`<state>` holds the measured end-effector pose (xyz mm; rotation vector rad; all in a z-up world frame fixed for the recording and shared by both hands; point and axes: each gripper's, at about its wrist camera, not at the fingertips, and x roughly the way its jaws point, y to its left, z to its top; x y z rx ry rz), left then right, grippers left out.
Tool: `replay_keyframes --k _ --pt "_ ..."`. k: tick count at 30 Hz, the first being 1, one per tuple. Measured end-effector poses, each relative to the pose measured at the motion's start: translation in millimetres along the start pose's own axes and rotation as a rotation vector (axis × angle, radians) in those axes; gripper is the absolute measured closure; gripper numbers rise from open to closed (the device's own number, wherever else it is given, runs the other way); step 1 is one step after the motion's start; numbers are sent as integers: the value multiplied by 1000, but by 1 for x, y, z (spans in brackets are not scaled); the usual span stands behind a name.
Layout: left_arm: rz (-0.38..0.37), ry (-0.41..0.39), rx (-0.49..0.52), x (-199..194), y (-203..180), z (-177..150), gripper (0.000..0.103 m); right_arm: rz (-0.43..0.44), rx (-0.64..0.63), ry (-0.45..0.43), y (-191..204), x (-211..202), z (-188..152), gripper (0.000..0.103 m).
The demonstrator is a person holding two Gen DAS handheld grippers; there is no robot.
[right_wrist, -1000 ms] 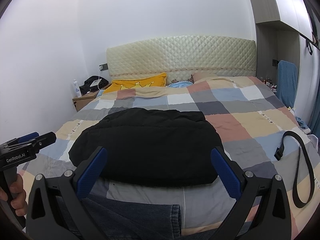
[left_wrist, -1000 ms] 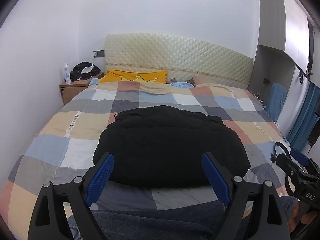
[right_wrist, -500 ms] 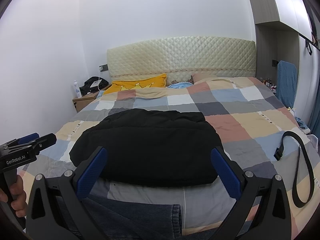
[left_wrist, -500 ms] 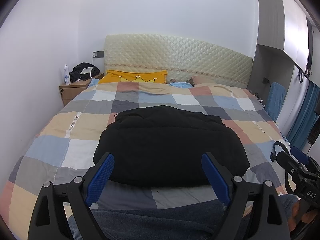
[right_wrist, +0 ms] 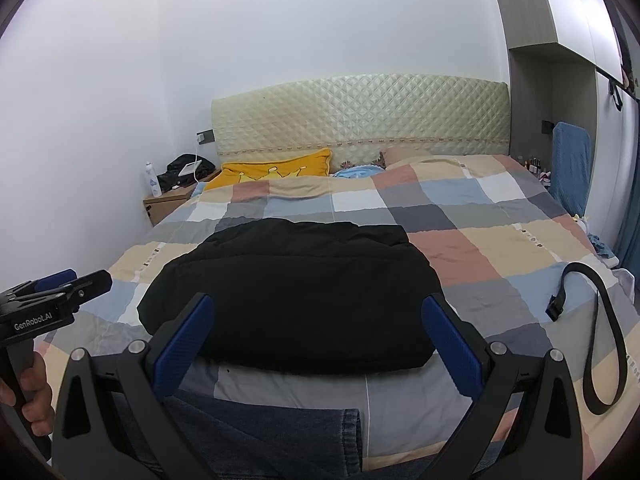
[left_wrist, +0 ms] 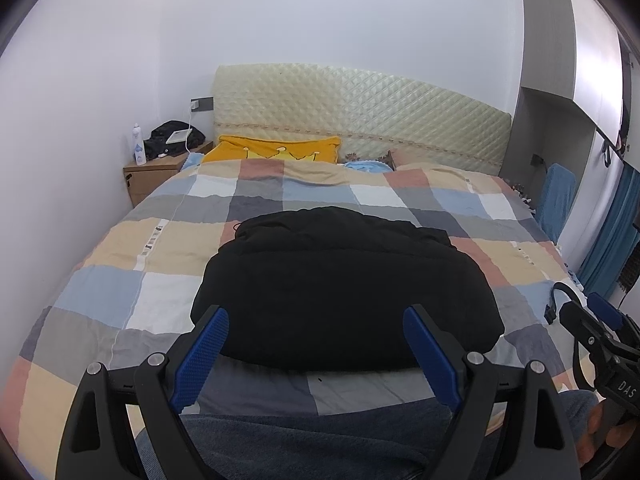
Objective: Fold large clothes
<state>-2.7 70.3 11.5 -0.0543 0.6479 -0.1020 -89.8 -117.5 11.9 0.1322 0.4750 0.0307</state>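
Both grippers, left point(left_wrist: 316, 354) and right point(right_wrist: 330, 344), gape unladen; only the right wrist view shows the whole belt point(right_wrist: 600, 344).

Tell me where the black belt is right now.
The black belt lies looped on the checked bedspread near the bed's right edge, to the right of the folded black jacket.

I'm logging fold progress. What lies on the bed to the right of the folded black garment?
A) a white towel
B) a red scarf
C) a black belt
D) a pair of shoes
C: a black belt lies looped on the checked bedspread, right of the black garment and apart from it.
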Motion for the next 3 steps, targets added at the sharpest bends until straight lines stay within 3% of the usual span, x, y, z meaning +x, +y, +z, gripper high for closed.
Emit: replay_keyframes --k 3 --pt "0 5 -4 2 1 0 14 -1 -3 3 1 1 0 0"
